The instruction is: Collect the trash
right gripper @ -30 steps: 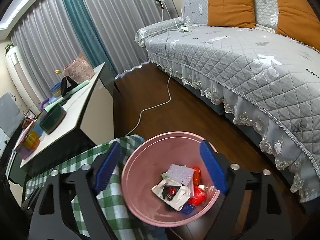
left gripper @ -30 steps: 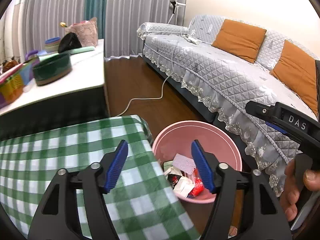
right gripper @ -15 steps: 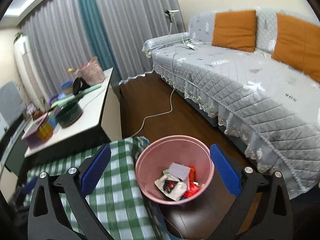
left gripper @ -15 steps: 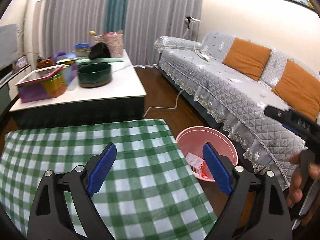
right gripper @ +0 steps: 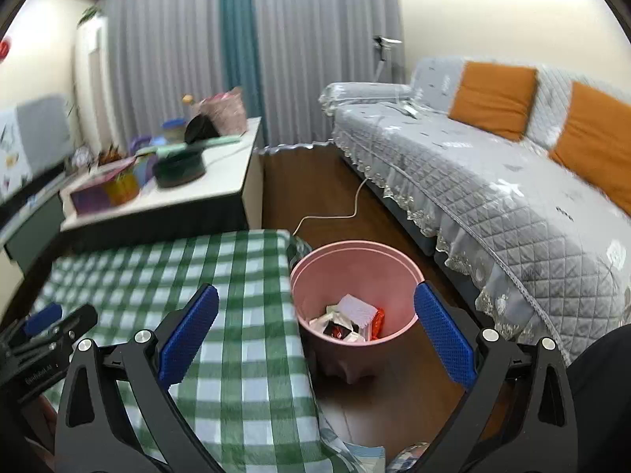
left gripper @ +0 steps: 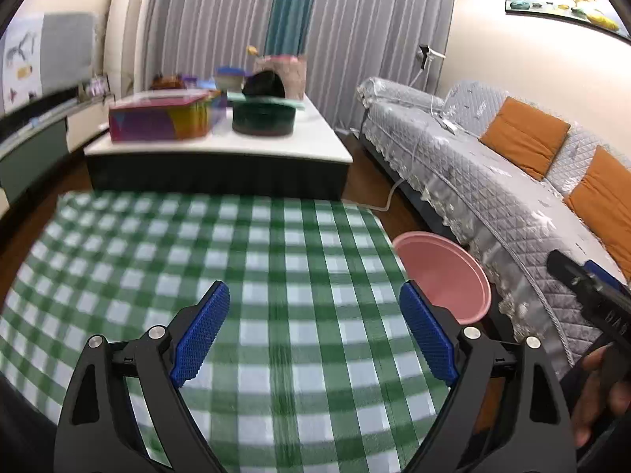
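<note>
A pink bin (right gripper: pixel 357 287) stands on the floor at the right end of the green checked table (right gripper: pixel 244 287). Inside it lie several wrappers, white, red and black (right gripper: pixel 351 321). In the left wrist view only the bin's rim and inner wall (left gripper: pixel 443 280) show. My left gripper (left gripper: pixel 313 333) hangs wide open over the checked cloth (left gripper: pixel 252 260), nothing between its blue pads. My right gripper (right gripper: pixel 315 331) is wide open too, above the table's right edge and the bin, holding nothing. No trash shows on the cloth.
A grey quilted sofa (right gripper: pixel 493 181) with orange cushions (right gripper: pixel 493 98) runs along the right. Behind the checked table is a white low table (left gripper: pixel 221 146) with a dark green bowl (left gripper: pixel 263 118) and a colourful box (left gripper: pixel 159 118). A white cable (right gripper: pixel 339 213) lies on the wooden floor.
Both grippers have pulled back and up from the bin and rolled level, so the bin looks smaller. The left one now hangs over the checked cloth. Both jaws stand wider.
</note>
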